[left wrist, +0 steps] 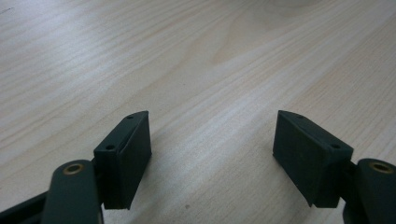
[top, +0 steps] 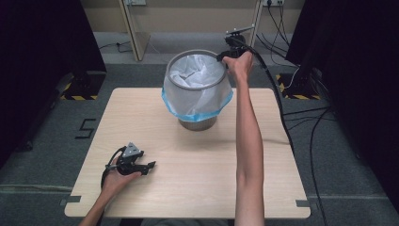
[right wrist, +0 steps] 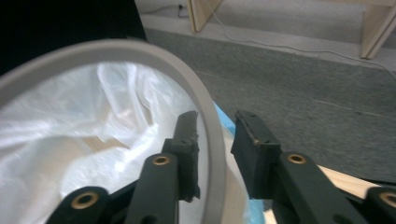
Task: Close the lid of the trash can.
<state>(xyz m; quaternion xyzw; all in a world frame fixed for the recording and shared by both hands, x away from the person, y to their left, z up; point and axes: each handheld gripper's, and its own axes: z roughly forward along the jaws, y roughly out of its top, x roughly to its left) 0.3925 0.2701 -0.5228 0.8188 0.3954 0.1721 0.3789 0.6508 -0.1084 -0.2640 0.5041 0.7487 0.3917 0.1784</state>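
While the left claw (top: pixel 149 165) rests open on the near left of the table (top: pixel 197 179), nothing sits between its jaws. Farther right, the bin (top: pixel 197 89) stands at the table's far middle — white liner (top: pixel 195 70) inside. The right claw (right wrist: pixel 215 140) straddles the bin's far-right rim, jaws slightly apart — not pressing.

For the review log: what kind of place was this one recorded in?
Probably a lab or recording studio, not a home. A lone wooden table stands on grey carpet between black curtains, with cables trailing across the floor and hazard-striped bases beside it. A lined bin sits on the table.
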